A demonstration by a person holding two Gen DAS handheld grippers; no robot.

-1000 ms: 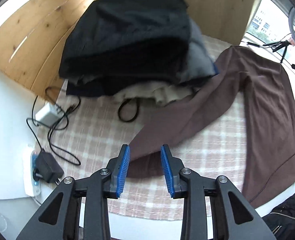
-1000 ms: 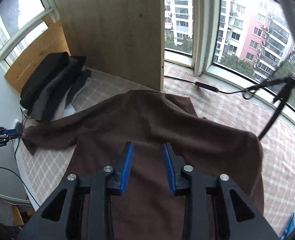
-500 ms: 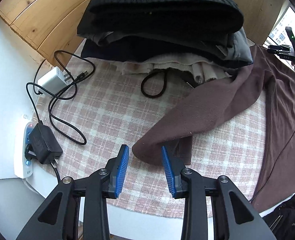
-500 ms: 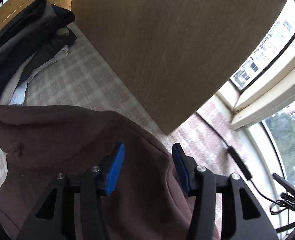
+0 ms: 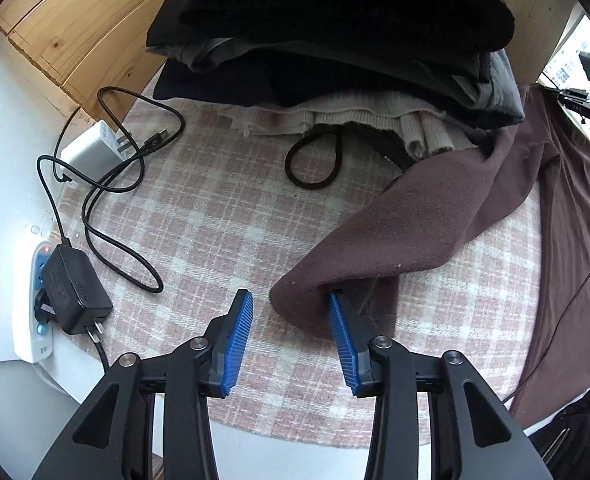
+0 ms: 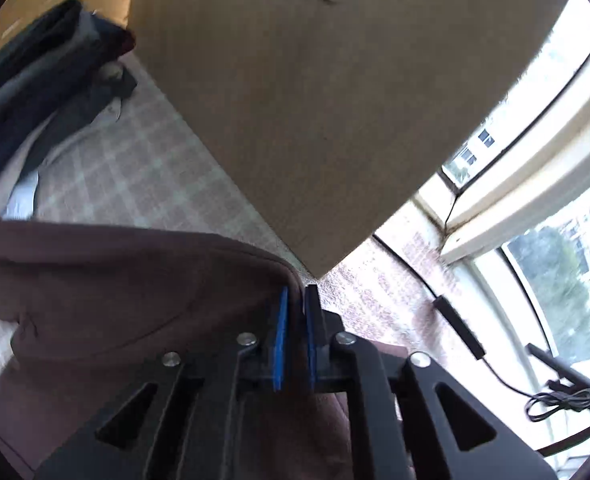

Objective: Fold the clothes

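We see a soft brown fleece garment (image 5: 435, 220) spread across the pink checked surface (image 5: 215, 220), its sleeve end rumpled. Our left gripper (image 5: 291, 308) gapes wide, one finger tucked inside the cuff. Our right gripper (image 6: 295, 304) pinches the garment's edge tight.

Brown top (image 5: 435, 216): matt fleecy cloth. Blanket (image 5: 223, 216): woven check, rough. Panel (image 6: 315, 80): matt wood. Pads (image 5: 239, 340): ribbed blue plastic.

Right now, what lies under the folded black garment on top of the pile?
Under the black garment: grey, dark and cream folded clothes, on plaid cloth. Their inner folds are covered.
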